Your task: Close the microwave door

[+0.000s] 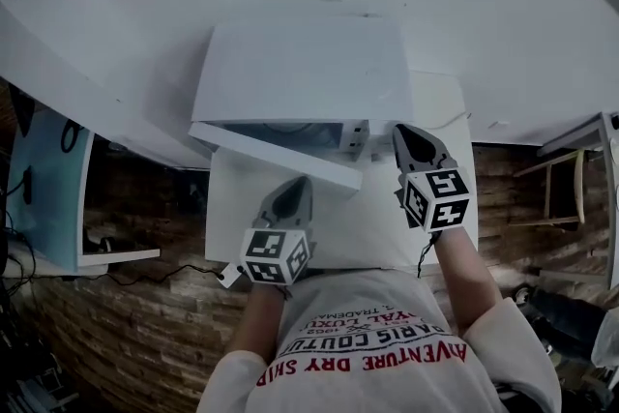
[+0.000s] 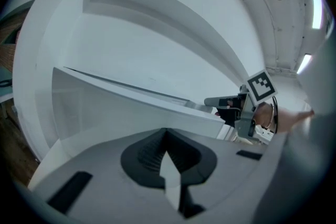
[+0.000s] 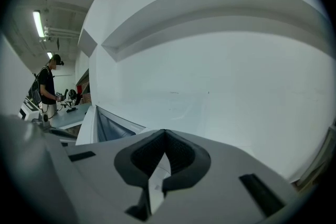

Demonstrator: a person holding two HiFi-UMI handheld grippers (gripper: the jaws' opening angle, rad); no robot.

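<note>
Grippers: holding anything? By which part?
Nothing held. The left gripper and right gripper both have jaws together, empty; the left is near the open microwave door but not gripping it.

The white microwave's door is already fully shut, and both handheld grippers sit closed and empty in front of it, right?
Not quite. The microwave door is not shut: it stands partly open, swung out from the white microwave, as the head view shows. The rest holds: the left gripper and the right gripper are both closed and empty in front of it.
</note>
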